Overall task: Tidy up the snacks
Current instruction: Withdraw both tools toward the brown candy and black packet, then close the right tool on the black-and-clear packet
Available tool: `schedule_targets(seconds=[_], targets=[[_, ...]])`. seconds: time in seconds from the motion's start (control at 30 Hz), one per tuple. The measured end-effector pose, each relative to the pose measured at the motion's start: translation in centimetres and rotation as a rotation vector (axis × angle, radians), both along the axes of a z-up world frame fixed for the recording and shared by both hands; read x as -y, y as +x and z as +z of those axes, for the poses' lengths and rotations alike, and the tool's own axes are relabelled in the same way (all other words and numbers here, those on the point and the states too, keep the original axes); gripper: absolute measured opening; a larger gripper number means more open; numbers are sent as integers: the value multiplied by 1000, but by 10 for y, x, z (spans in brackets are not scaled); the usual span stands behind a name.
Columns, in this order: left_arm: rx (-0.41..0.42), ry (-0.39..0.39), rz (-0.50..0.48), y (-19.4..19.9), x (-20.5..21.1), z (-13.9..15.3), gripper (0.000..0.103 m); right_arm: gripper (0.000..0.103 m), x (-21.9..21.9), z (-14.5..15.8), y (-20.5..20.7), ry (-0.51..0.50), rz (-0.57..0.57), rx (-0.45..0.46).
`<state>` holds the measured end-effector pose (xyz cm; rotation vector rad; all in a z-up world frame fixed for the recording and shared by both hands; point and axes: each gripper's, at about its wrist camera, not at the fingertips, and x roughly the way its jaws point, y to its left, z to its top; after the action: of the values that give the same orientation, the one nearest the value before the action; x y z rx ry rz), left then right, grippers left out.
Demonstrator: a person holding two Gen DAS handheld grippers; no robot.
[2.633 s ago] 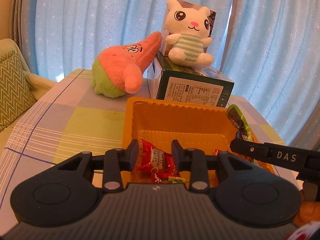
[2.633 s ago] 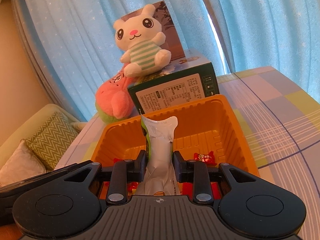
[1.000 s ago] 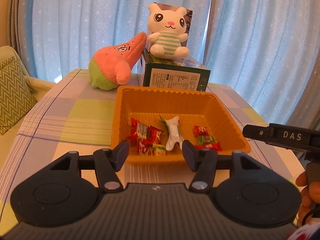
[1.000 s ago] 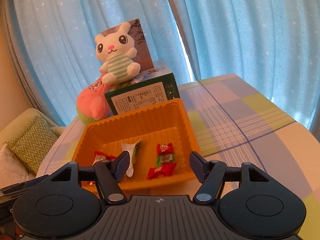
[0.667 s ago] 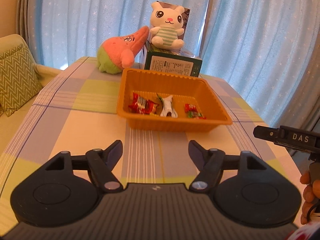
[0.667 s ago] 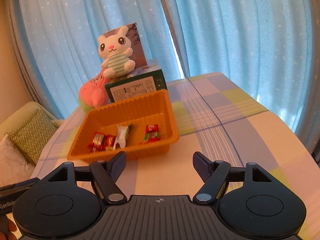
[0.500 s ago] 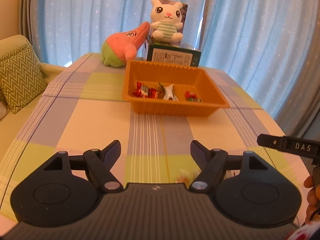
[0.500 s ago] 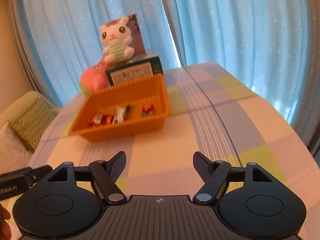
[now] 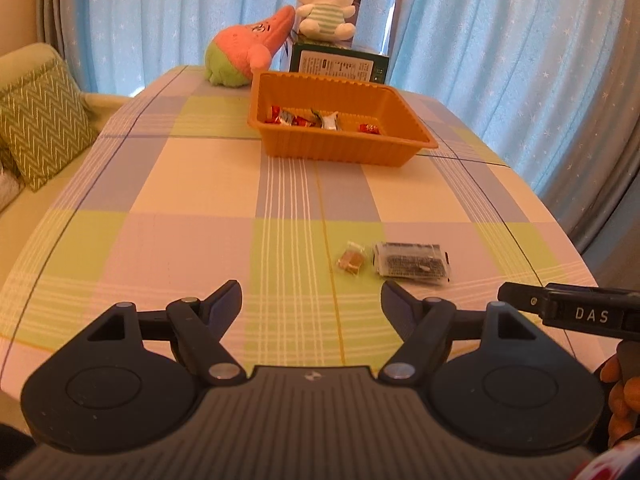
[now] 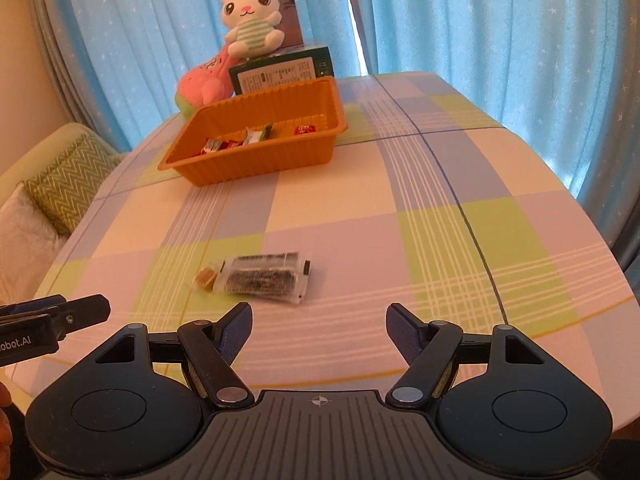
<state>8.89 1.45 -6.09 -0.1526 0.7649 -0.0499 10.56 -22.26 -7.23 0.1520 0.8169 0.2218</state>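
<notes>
left gripper [image 9: 311, 300]: bottom of frame; jaws spread wide, nothing between
right gripper [image 10: 319, 322]: bottom of frame; jaws spread wide, empty
dark packet [image 10: 267, 277]: clear crinkly wrapper, flat oblong; lower centre, up-left of right fingers, up-right of left fingers; long axis across frame; right gripper looks nearer
small candy [image 9: 351, 260]: amber, clear wrap; touching or just beside packet's left end
tablecloth [image 9: 192, 184]: pastel check, smooth
orange tray [image 9: 280, 148]: ribbed plastic, upper centre; well apart; holds red and white wrapped snacks
</notes>
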Motion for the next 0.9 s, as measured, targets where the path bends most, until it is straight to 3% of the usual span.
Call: schedule_targets(seconds=[0.63, 0.9], targets=[[21, 77, -16, 2, 3, -15, 73, 74, 2, -15, 5, -27, 7, -27], [5, 79, -17, 13, -1, -19, 73, 74, -8, -22, 16, -83, 109, 17]])
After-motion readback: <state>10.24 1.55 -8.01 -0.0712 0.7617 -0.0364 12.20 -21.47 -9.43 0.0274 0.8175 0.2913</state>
